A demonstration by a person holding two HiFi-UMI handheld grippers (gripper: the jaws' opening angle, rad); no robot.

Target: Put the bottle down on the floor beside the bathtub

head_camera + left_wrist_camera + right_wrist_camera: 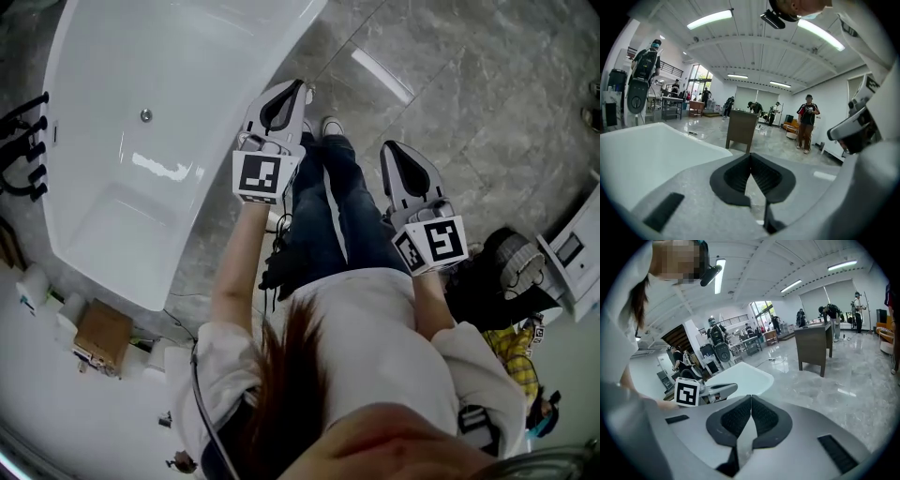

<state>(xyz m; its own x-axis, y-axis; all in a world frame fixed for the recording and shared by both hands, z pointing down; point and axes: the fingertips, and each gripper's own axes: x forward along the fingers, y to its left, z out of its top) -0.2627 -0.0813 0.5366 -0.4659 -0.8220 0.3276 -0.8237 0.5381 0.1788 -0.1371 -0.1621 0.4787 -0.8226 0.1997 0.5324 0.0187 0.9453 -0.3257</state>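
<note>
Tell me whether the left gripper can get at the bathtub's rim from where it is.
Likely yes. The left gripper, shut and empty, is held right beside the bathtub, and nothing shows between them; it would just need lowering.

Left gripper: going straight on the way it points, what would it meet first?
Nothing close: the shut left gripper aims past the bathtub rim, probably reaching grey floor before the brown cabinet.

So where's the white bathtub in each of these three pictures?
Head view: bathtub fills the upper left, beside the person's legs.
Left gripper view: its white rim spreads across the left.
Right gripper view: its rounded end sits centre-left.
Shared landmark: the left gripper, close by the tub each time.
</note>
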